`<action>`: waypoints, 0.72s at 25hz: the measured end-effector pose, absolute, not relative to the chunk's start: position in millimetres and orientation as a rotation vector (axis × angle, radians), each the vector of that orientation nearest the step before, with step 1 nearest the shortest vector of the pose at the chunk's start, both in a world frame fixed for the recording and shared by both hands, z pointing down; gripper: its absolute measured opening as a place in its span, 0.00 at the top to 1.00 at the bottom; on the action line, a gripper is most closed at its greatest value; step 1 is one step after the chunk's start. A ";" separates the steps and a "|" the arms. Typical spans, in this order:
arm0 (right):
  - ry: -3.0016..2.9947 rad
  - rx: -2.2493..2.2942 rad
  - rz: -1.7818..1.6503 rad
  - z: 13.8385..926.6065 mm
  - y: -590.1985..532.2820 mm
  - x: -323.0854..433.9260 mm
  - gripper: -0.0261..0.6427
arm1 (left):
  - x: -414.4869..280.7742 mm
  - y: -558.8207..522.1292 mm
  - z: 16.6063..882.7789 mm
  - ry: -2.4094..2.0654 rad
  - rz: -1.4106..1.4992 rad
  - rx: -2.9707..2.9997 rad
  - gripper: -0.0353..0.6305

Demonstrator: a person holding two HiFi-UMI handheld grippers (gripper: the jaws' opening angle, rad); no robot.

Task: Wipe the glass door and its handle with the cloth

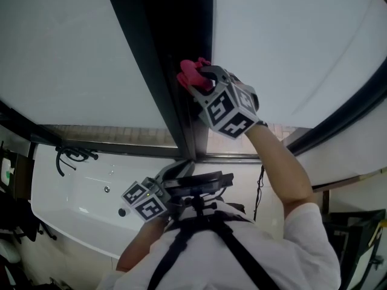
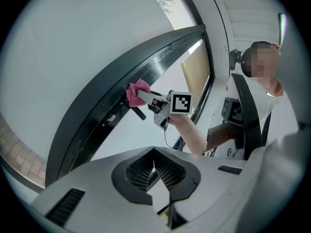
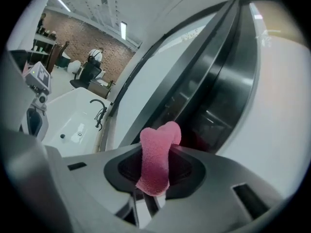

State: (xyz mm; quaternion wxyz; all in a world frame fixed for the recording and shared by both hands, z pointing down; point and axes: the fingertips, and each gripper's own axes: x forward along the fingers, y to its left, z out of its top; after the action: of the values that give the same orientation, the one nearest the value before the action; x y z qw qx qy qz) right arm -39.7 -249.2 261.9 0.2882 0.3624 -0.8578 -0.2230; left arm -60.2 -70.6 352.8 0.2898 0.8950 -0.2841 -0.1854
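Right gripper (image 1: 198, 80) is up high, jaws clamped on pink terry cloth (image 1: 190, 71). The cloth is against black metal door frame (image 1: 175, 104), between left frosted glass panel (image 1: 72, 53) and right one (image 1: 290, 41). Left gripper (image 2: 154, 163) is low by the chest, jaws together. White bathtub (image 1: 84, 198) is lower left, with black faucet (image 1: 72, 156) at its far edge.

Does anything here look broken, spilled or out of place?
Nothing stands out. The right gripper holds the pink cloth at the dark door frame; the left gripper is shut and empty.
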 end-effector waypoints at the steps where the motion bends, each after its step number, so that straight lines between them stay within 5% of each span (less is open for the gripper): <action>1: -2.297 0.953 -0.538 269.6 -253.3 -40.3 0.80 | -60.2 -70.8 352.5 -0.760 -0.496 2.387 0.96; 18: -2.355 0.995 -0.313 288.5 -249.3 -4.8 0.80 | -60.3 -72.9 352.6 -0.740 -0.489 2.386 0.96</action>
State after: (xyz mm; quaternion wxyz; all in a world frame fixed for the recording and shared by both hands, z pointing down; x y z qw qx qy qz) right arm -4.8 -249.3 288.5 0.2791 0.3711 -0.8779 -0.1167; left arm -60.3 -72.9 352.6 0.2938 0.8960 -0.2778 -0.1835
